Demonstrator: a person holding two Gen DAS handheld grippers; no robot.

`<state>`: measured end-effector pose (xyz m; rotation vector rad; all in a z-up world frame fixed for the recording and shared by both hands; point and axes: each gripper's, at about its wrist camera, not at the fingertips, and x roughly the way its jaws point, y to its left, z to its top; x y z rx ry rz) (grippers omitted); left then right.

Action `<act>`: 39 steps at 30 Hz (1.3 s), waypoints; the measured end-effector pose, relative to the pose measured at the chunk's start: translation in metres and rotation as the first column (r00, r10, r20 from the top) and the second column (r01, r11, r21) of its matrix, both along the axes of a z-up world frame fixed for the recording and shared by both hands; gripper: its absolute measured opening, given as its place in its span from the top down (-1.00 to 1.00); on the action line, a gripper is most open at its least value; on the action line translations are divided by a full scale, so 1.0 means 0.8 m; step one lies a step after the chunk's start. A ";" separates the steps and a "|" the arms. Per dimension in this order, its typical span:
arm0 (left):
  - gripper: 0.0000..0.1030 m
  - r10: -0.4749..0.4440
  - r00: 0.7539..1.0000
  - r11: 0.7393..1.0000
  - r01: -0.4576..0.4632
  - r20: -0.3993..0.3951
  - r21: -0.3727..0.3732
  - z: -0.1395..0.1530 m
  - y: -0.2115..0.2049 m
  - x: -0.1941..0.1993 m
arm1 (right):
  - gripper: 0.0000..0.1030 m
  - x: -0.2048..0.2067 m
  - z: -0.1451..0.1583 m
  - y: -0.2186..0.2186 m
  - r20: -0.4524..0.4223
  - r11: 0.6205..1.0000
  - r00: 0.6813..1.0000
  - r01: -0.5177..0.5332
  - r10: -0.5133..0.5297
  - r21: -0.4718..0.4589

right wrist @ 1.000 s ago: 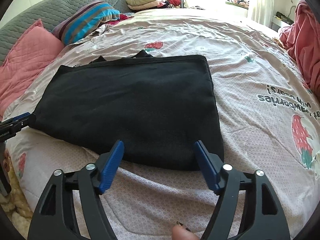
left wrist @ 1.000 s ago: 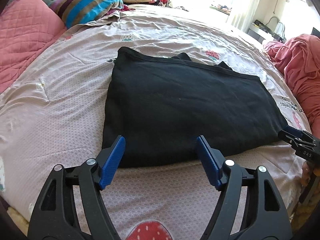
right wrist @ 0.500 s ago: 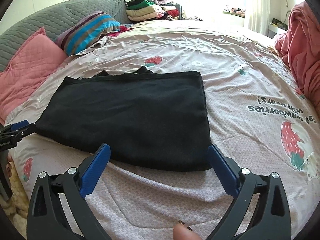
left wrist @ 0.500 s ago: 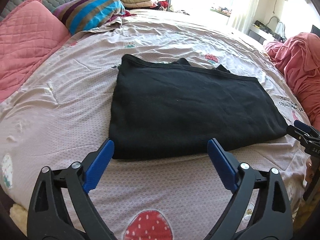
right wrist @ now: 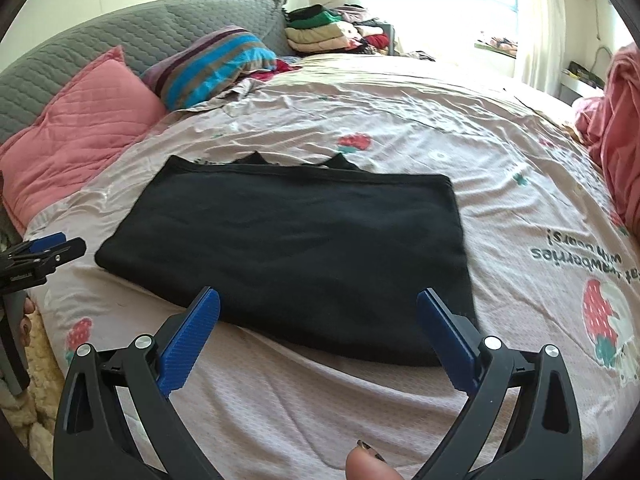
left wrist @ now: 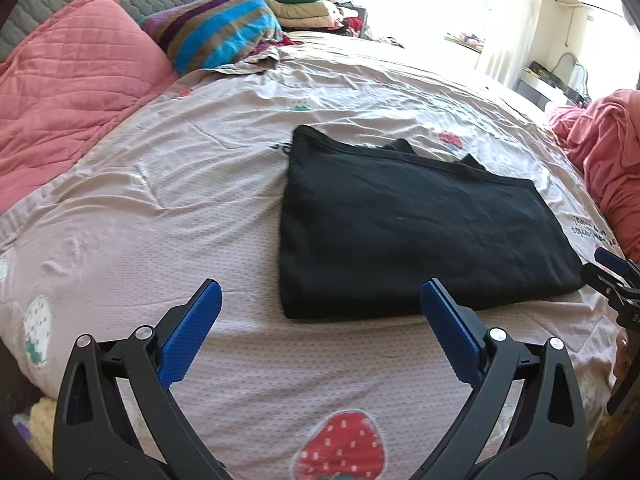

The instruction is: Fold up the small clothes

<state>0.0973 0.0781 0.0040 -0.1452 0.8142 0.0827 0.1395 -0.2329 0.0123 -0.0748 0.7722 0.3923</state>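
Both grippers have backed off the black garment (left wrist: 416,232) over the last second, and both now hang with jaws spread wide and nothing between them. One second ago the blue pads of each sat right over the near hem, at a narrower opening; half a second ago they had widened and lifted; now the left gripper (left wrist: 320,320) has swung toward 9 o'clock, so that in the left wrist view the garment lies at 1 o'clock of its gap, with only the right-hand pad overlapping the near left corner. The right gripper (right wrist: 318,322) has drawn back less: in the right wrist view the near hem runs across between its pads, garment centred at 12 o'clock, no contact visible. The garment itself has not shifted. It lies flat on the strawberry-print bedspread (left wrist: 168,208) as a tidy rectangle, folded edge toward the camera, two small points of cloth showing past the far edge. Pink pillow (right wrist: 84,120) and striped pillow (right wrist: 212,64) sit at 10 to 11 o'clock, well apart from it; a pile of folded clothes (right wrist: 320,32) at 12 o'clock by the headboard. Judgement: the release reads as one fold completed. Either a further crosswise fold remains, taken from a short side, or the piece is done.
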 end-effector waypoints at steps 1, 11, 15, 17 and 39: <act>-0.81 0.006 1.000 1.000 -0.006 0.001 0.002 0.000 0.002 -0.001 | -0.90 0.000 0.001 0.004 0.002 1.000 1.000 -0.008 0.008 -0.001; -0.81 0.073 0.997 0.997 -0.072 0.017 -0.011 0.003 0.038 -0.011 | -0.91 -0.003 0.008 0.066 0.031 0.994 0.994 -0.106 0.107 -0.030; -0.81 0.105 0.994 0.995 -0.105 0.020 -0.001 0.003 0.052 -0.012 | -0.91 -0.002 0.006 0.093 0.035 0.988 0.988 -0.150 0.152 -0.045; -0.81 0.123 0.992 0.992 -0.123 0.021 0.008 0.003 0.060 -0.011 | -0.91 -0.003 0.002 0.110 0.039 0.983 0.983 -0.174 0.177 -0.062; -0.81 0.207 0.978 0.978 -0.206 -0.029 0.021 -0.022 0.123 0.026 | -0.91 0.000 -0.055 0.256 0.014 0.911 0.936 -0.339 0.352 -0.236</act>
